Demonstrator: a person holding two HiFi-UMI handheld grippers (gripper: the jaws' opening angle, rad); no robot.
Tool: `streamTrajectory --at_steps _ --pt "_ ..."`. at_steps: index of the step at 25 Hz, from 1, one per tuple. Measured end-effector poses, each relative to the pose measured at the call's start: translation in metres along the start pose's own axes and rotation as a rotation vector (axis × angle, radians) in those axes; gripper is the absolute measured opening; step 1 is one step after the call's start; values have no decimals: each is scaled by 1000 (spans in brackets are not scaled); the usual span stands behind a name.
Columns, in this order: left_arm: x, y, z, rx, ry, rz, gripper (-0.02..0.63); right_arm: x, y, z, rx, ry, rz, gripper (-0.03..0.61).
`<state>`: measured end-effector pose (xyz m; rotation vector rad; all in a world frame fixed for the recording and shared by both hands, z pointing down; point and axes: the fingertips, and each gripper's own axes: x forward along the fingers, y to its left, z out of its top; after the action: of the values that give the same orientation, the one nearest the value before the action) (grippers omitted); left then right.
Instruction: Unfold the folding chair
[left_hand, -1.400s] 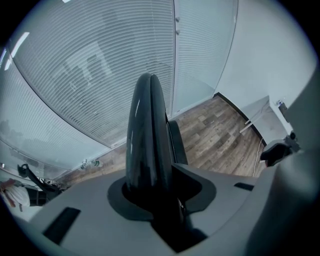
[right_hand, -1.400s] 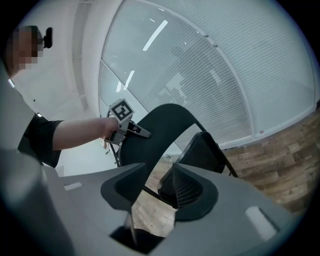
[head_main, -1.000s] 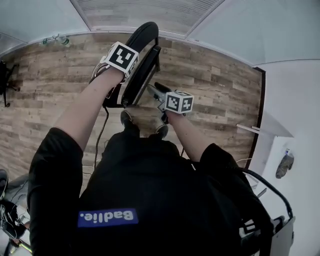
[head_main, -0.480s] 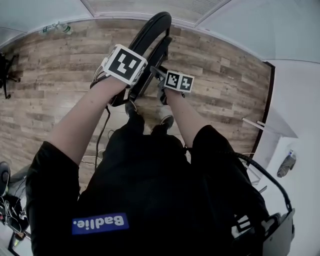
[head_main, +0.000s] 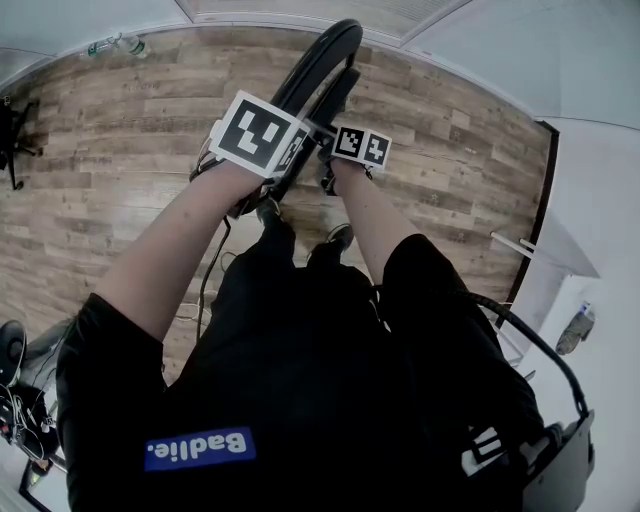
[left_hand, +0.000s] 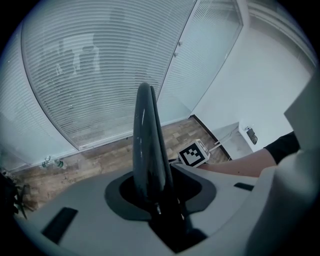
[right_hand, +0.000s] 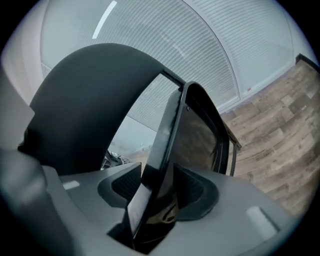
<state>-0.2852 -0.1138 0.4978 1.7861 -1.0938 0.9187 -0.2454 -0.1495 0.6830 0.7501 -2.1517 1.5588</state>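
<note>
Two grippers: both are set on the folding chair (head_main: 312, 62), which stands edge-on and upright at the upper centre of the head view.
Bottle (head_main: 118, 45): lies at the upper left of the head view, at the foot of the wall, well apart from the chair.
Wooden floor (head_main: 120, 180): carries the chair and spans the upper half of the head view.
Left marker cube (head_main: 262, 134): left of centre in the head view, just beside the chair's curved top.
Left gripper (left_hand: 156, 199): the jaws are clamped on the tube frame (left_hand: 145, 145). In the left gripper view the dark tube rises straight out of the jaw gap towards the blinds (left_hand: 100, 75).
Shoes (head_main: 272, 212): on the floor just below the chair in the head view, between the two forearms.
Right marker cube (head_main: 361, 146): just right of the chair frame in the head view, near the left marker cube.
Right gripper (right_hand: 157, 200): the jaws have just been opening. The seat panel (right_hand: 161, 150) stands edge-on between them and fills the gap, with both pads against it.
Seat panel: runs up and to the right from the jaw gap in the right gripper view, with floor visible beyond it at the right edge.
White furniture (head_main: 545, 250): at the right edge of the head view, well apart from the chair.
</note>
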Motion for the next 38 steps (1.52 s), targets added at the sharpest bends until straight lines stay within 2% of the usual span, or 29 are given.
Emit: streamTrajectory --at_steps 1,3,9,13,16,21,28,33,38 --pt "0 0 0 6 0 3 117 1 2 0 19 -1 23 188" --pt "-1 3 0 19 3 12 117 3 9 0 48 -4 79 112" --pt "-1 2 3 -16 -6 -46 117 -5 8 2 92 -31 175 91" --pt "3 -13 7 -123 -38 -158 117 -27 -7 0 109 -40 201 87" --pt "3 -11 6 -156 -50 -189 117 -44 -19 -2 125 -55 219 87" --pt "4 -23 6 -156 -52 -205 117 -68 -36 -5 145 -78 234 92" --pt "17 -46 11 -101 -26 -207 115 -106 -65 -13 177 -117 260 95" --pt "32 -21 1 -30 -35 -101 79 -147 -122 -32 261 -148 264 103" --pt "52 -19 0 -43 -32 -144 75 -176 -178 -45 331 -202 241 121"
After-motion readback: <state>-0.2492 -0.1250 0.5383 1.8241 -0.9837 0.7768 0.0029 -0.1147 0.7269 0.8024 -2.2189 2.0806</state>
